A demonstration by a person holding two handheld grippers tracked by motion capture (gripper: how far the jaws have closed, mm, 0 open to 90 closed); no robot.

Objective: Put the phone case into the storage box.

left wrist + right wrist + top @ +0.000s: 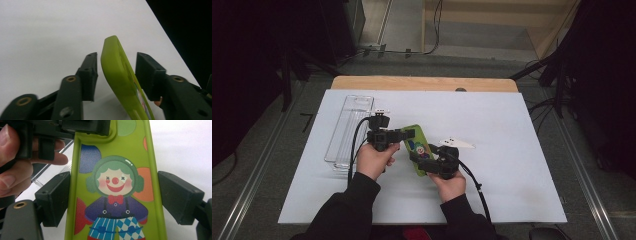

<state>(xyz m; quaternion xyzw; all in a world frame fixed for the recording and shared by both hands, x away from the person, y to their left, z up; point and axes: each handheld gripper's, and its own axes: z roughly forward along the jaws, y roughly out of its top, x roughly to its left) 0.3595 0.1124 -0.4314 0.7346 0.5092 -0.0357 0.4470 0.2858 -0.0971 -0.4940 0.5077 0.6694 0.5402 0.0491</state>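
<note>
A clear plastic tray (pixel 348 131) lies empty at the table's left. Beside it the left gripper (pixel 408 133) has its jaws either side of the green phone case (pixel 418 149), not quite pressing. The right gripper (pixel 421 161) clamps the case by its long edges, lifted off the white table (pixel 507 150); the handover looks half done, placing remains

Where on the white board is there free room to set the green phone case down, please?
The right half of the white board, past the small white piece, is bare, as is the far strip toward the wooden edge. It is crowded at left-centre, around the clear tray, both grippers and the green phone case.
</note>
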